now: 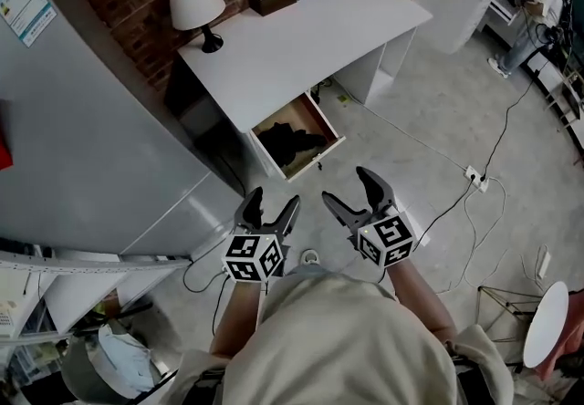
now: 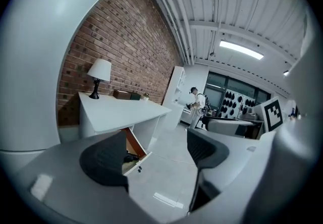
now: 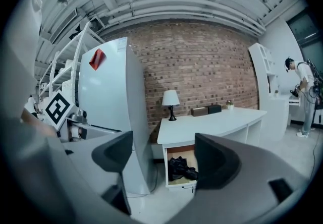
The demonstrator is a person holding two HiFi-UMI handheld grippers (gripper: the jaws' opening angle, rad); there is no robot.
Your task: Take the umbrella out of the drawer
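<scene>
hand-held grippers [image 1: 274, 200] [image 1: 347, 186] wide; drawer [image 1: 315, 159] w/ umbrella [image 1: 292, 140]

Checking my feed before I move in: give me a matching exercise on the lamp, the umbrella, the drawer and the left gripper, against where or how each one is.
Things:
1. lamp
2. umbrella
3. drawer
4. left gripper

Places or states:
A. pulled open below the desk top
B. open, nothing between its jaws
C. standing on the desk top
D. lying inside the drawer

Pairs: 1-C, 2-D, 3-A, 4-B
</scene>
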